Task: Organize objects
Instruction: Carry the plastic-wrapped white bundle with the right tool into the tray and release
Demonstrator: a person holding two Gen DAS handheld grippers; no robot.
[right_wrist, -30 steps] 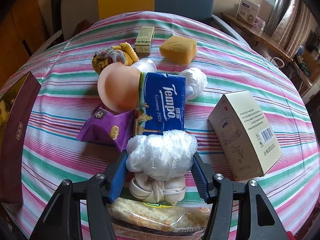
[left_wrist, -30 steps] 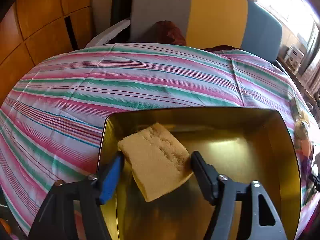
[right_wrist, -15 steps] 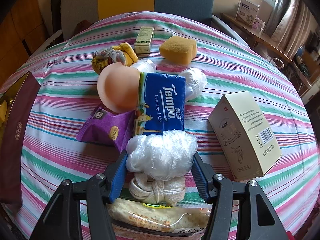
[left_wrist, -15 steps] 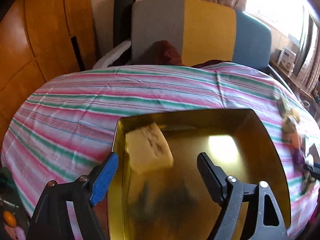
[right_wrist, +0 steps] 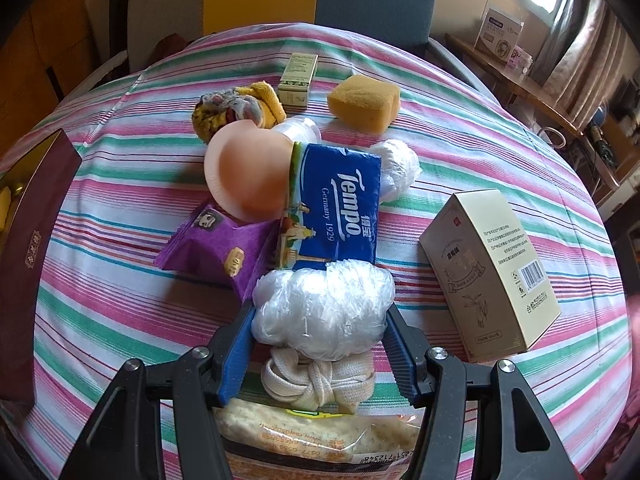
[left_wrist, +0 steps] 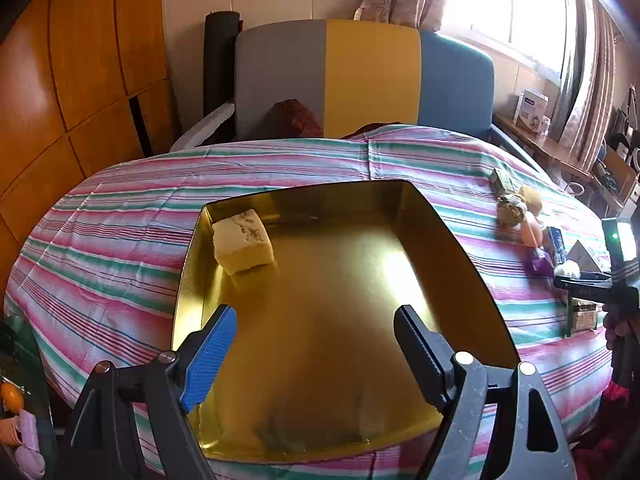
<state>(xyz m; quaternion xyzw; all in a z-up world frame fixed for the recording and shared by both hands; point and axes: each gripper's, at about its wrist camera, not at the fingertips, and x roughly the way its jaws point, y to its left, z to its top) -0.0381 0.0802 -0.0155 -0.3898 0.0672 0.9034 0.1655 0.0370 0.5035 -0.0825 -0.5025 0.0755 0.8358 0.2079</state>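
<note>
1. Left tool (left_wrist: 312,334): I find its jaws spread wide with nothing between them, having just been opening; it hangs over the gold tin (left_wrist: 460,248) on the striped tabletop (left_wrist: 120,240).
2. Pale yellow sponge (left_wrist: 242,245): it lies released in the tin's far left corner, against the wall, well apart from the left tool.
3. Right tool (right_wrist: 320,346): I see it clenched on a crumpled ball of clear plastic wrap (right_wrist: 324,312), both pads pressing its sides.
4. Below that ball, I note a knotted white cloth strap (right_wrist: 316,378) and a packet of crackers (right_wrist: 316,432) lying on the tabletop.
5. Just beyond the ball lie a blue Tempo tissue pack (right_wrist: 340,208), a purple snack pouch (right_wrist: 220,248) and a peach-coloured bowl (right_wrist: 244,172), all touching.
6. Further off I record an orange sponge (right_wrist: 364,102), a small green box (right_wrist: 298,78) and a cream carton (right_wrist: 490,268) to the right, apart from the rest.
</note>
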